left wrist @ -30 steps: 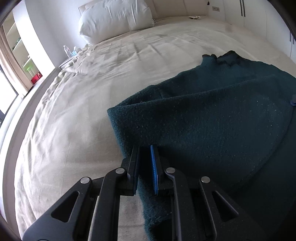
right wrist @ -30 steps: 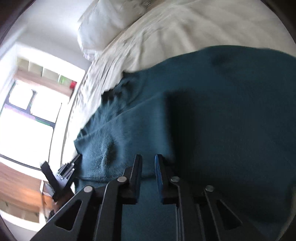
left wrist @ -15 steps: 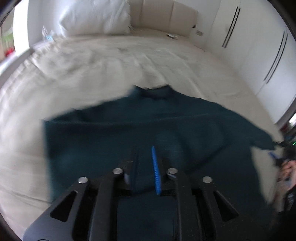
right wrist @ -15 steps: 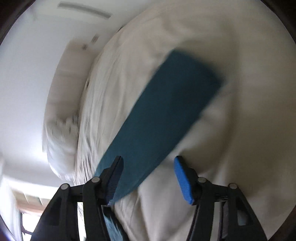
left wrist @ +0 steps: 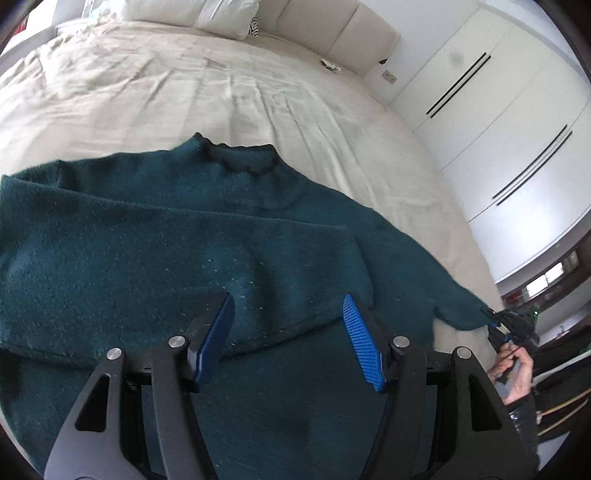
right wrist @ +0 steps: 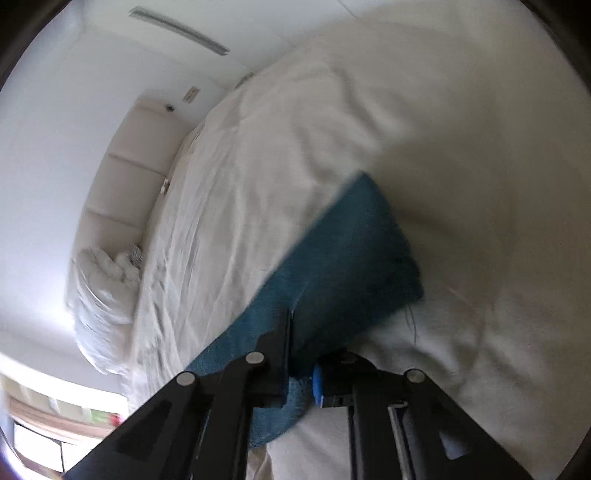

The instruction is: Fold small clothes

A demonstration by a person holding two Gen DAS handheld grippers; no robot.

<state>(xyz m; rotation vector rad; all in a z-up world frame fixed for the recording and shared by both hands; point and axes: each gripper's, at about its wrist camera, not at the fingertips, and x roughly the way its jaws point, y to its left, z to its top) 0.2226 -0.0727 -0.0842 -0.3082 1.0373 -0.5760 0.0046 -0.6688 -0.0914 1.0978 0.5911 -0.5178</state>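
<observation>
A dark teal knitted sweater lies spread on the cream bed, neck opening towards the headboard. One sleeve is folded across the body. My left gripper is open and empty just above that folded sleeve's cuff edge. The other sleeve stretches right to my right gripper, seen small at the bed's edge. In the right wrist view my right gripper is shut on this sleeve near its cuff.
White pillows and a padded headboard are at the far end. White wardrobe doors stand to the right. Bare sheet lies beyond the sweater.
My left gripper has let go of the folded sleeve and opened. My right gripper, open half a second ago, has shut on the other sleeve near its cuff.
</observation>
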